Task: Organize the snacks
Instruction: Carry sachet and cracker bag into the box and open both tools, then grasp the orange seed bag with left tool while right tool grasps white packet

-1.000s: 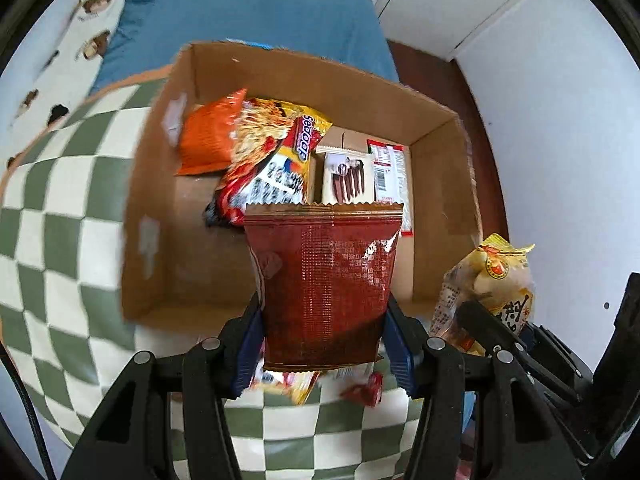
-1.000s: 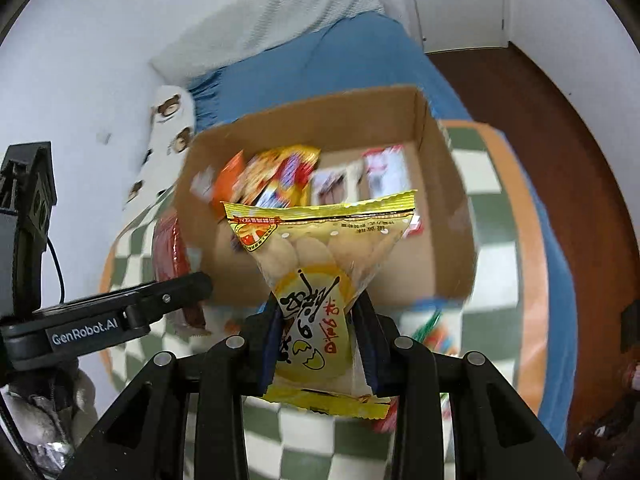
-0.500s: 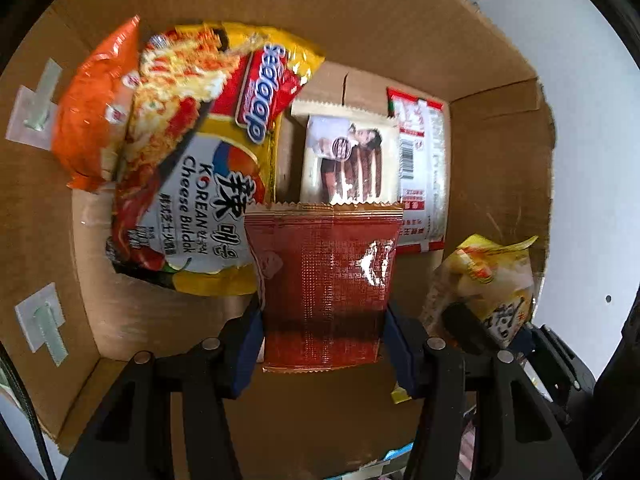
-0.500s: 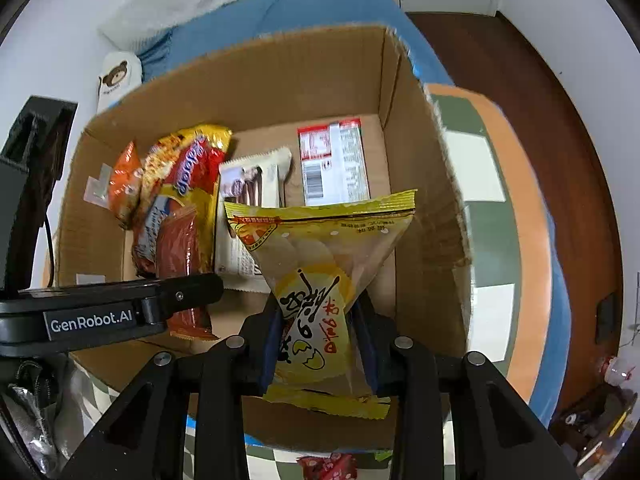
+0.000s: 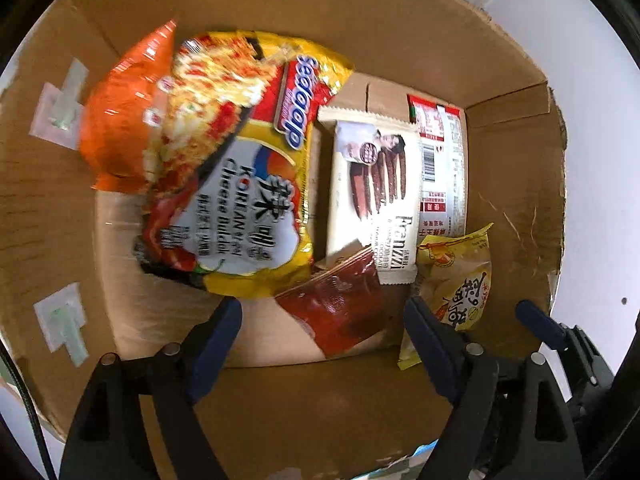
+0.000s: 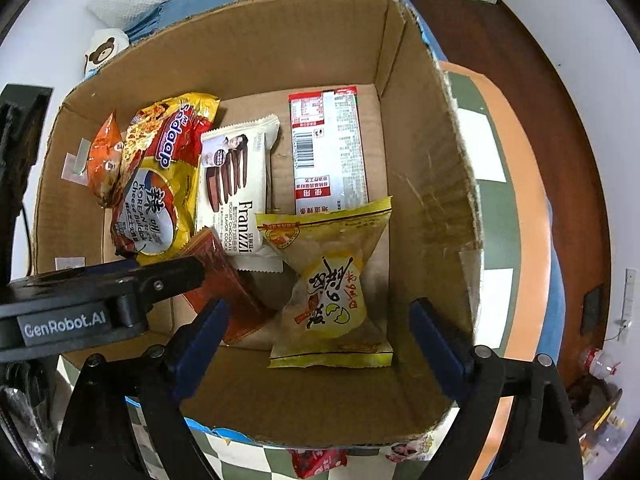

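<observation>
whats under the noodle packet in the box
An orange bag pokes out beneath the noodle packet, whose lower edge overlaps the red packet. Anything else underneath is covered.

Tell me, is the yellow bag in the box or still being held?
In the box. The yellow bag lies on the box floor, and the right gripper is open with its fingers apart from it.
</observation>
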`<control>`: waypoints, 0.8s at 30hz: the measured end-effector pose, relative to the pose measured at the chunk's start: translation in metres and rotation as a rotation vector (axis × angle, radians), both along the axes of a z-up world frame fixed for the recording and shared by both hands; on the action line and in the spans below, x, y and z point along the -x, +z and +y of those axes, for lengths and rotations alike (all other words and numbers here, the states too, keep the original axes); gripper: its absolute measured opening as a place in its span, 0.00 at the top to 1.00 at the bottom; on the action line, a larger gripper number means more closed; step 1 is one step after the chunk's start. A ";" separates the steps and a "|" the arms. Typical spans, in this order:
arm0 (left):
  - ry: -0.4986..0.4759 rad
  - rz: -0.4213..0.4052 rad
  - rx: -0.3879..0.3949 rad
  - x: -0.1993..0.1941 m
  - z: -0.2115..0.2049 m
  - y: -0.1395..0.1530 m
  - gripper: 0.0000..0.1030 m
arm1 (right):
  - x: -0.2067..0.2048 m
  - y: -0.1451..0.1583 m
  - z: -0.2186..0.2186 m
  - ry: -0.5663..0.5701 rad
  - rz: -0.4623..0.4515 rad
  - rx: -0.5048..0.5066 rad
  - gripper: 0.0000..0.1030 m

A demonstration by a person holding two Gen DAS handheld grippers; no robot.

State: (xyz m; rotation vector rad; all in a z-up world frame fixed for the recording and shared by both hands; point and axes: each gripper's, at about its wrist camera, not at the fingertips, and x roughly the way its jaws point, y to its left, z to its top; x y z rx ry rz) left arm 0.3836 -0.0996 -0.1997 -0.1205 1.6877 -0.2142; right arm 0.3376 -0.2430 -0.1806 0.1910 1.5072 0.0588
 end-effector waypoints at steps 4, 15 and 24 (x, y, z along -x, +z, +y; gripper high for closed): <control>-0.005 -0.106 -0.042 0.018 0.012 0.027 0.20 | 0.007 0.011 -0.003 -0.022 -0.030 0.016 0.09; 0.019 -0.367 -0.134 0.079 0.048 0.106 0.20 | 0.044 0.065 -0.002 -0.045 -0.194 0.050 0.14; 0.021 -0.514 -0.160 0.108 0.040 0.149 0.20 | 0.092 0.122 0.001 -0.053 -0.333 0.024 0.34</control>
